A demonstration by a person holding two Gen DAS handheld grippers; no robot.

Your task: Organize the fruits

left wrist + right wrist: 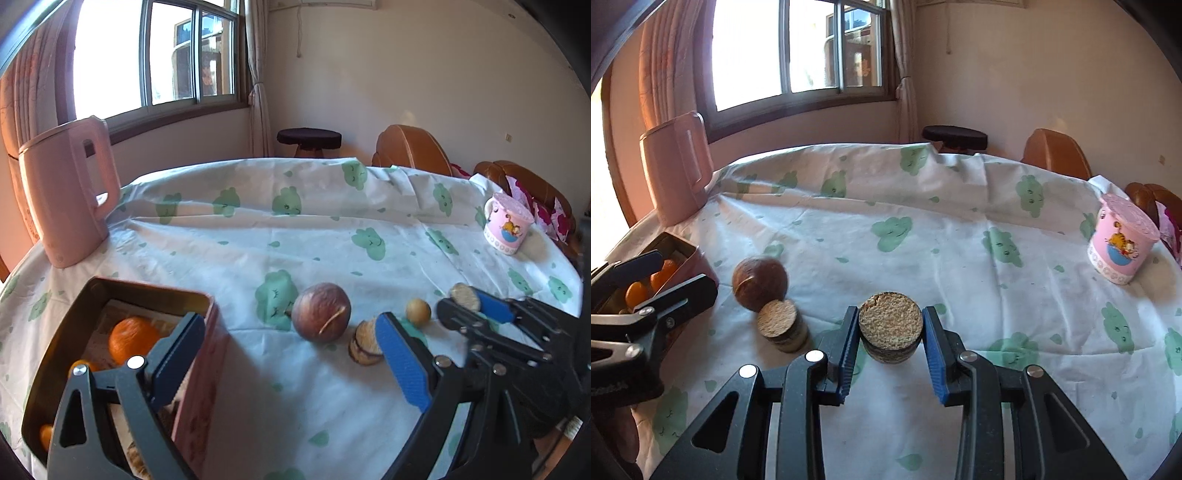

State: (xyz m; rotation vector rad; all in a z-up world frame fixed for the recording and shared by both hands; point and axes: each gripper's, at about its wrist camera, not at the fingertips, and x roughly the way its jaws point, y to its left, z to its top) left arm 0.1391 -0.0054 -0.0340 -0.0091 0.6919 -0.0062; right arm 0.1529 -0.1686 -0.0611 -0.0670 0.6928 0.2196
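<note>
My right gripper (890, 336) clamps a stacked round biscuit (890, 321) on the clothed table (923, 236); my left gripper (284, 350) gapes wide beside the tin (207, 306) holding an orange (133, 343); a brown fruit (321, 312) lies between.

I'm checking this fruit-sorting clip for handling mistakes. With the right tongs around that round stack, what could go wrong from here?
1. The right tongs pinch the round layered stack near its top; lower layers might slip out when lifted.
2. The left tongs stand open over the tin's wall; a sideways move could nudge the brown fruit into rolling.
3. The second stack leans against that fruit, so it could topple too.
</note>
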